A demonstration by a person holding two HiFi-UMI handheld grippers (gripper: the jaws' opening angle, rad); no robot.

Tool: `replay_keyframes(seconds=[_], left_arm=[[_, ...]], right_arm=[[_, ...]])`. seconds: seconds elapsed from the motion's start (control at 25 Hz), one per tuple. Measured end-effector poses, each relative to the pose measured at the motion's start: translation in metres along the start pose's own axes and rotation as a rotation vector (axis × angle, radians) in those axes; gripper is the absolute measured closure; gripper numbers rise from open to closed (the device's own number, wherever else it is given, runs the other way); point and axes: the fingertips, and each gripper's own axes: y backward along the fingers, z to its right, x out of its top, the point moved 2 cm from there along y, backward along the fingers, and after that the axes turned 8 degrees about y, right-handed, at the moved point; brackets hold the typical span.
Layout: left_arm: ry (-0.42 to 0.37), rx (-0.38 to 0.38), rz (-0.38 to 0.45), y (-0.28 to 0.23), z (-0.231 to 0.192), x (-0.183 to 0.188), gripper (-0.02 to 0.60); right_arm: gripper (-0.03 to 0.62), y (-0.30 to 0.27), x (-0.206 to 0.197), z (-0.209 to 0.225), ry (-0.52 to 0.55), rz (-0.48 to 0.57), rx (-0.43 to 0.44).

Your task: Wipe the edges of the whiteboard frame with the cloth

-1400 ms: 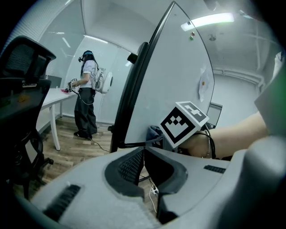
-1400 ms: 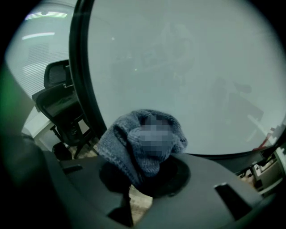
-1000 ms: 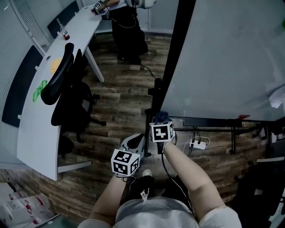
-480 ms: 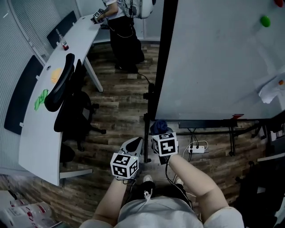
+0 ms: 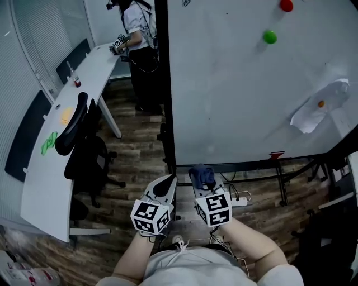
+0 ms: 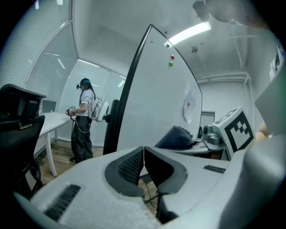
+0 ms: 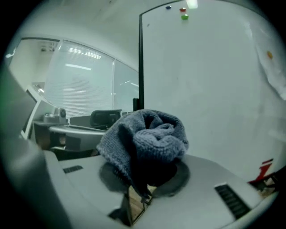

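Note:
The whiteboard (image 5: 240, 89) fills the right of the head view, its black frame edge (image 5: 165, 95) running down the left side to the lower left corner. My right gripper (image 5: 203, 182) is shut on a bunched blue-grey knit cloth (image 5: 202, 175) just below that corner. In the right gripper view the cloth (image 7: 147, 136) bulges from the right gripper (image 7: 142, 176), with the frame edge (image 7: 140, 62) straight behind it. My left gripper (image 5: 165, 186) is shut and holds nothing, just left of the right one. Its closed jaws (image 6: 144, 156) point toward the frame edge (image 6: 127, 94).
A curved white desk (image 5: 56, 162) and a black office chair (image 5: 78, 139) stand at the left. A person (image 5: 137, 33) stands at the desk's far end. Red (image 5: 286, 5) and green (image 5: 270, 37) magnets and a paper sheet (image 5: 316, 109) sit on the board. A power strip (image 5: 239, 199) lies under it.
The view has lifted, so more of the board and its magnets show. Both grippers sit lower in the view, the right one still shut on the cloth near the lower left corner.

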Motion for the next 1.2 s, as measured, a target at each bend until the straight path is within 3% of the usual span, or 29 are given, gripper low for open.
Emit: replay_keyframes(seconds=[0.24,0.52,1.2], left_arm=[[-0.047,-0.060,0.091,0.003,0.044,0.037,0.561],[-0.095,-0.088,0.083,-0.003,0.066,0.038,0.561],[-0.090,-0.092,0.077,-0.007,0.080,0.029,0.561]], right_arm=[[0.525,0.042,0.025,0.021,0.041,0.082,-0.053],[0.526,0.064,0.023,0.042,0.022,0.115,-0.071],[0.526,0.075,0.015,0.043,-0.025,0.093,-0.062]])
